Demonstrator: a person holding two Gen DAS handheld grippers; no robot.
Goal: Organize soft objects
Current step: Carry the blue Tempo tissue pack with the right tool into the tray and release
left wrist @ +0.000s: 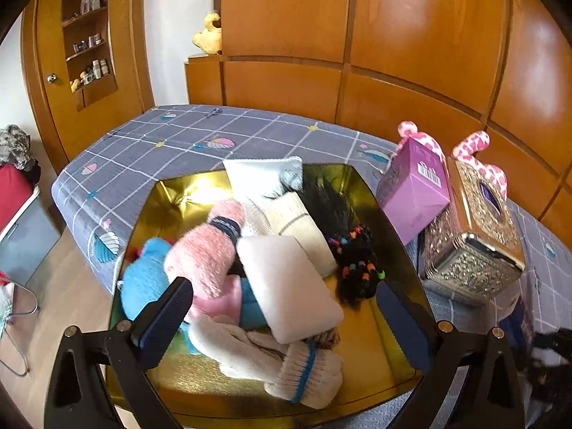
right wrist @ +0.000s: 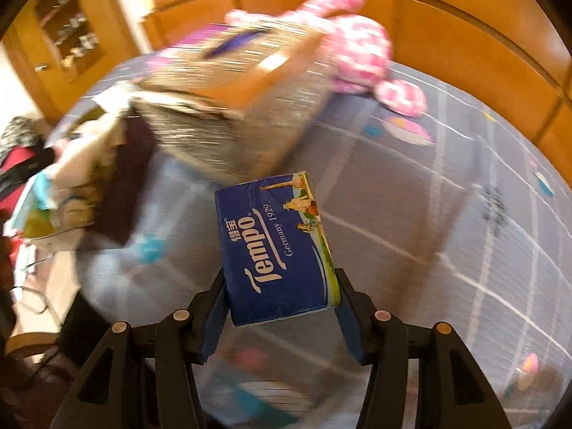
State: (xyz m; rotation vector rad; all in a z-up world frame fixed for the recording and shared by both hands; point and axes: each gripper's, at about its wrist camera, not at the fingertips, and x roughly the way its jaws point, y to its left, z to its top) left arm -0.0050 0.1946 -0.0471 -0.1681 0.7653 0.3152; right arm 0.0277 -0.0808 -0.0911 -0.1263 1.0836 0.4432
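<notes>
A blue Tempo tissue pack (right wrist: pixel 277 246), clamped in the right gripper (right wrist: pixel 280 307), sits at frame centre above the bed (right wrist: pixel 411 196). The left gripper (left wrist: pixel 286 316) gapes wide over a gold box (left wrist: pixel 171 193) full of socks (left wrist: pixel 203 250).

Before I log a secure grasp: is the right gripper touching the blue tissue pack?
Touching. The right wrist view shows the right gripper with both pads pressed against the sides of the blue tissue pack, held off the bedspread.
</notes>
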